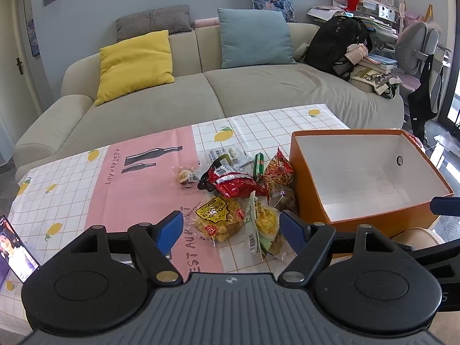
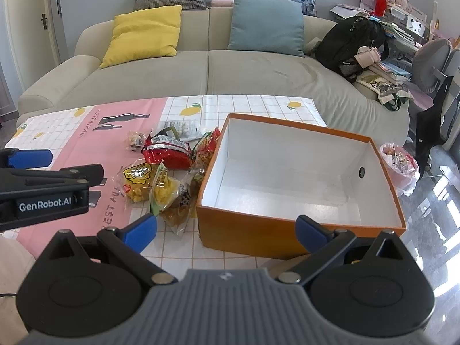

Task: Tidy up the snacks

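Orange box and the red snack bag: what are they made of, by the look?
Orange box: likely cardboard or paperboard, matte orange outside, white inside; thin straight walls, sharp folded corners. Red bag: likely plastic or foil film, glossy; it creases and shows bright glints.

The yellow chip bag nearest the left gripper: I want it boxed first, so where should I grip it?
Pinch the yellow chip bag at its crimped near edge, coming straight in from the left gripper. It lies flat, puffed in the middle, so the seam probably holds better.
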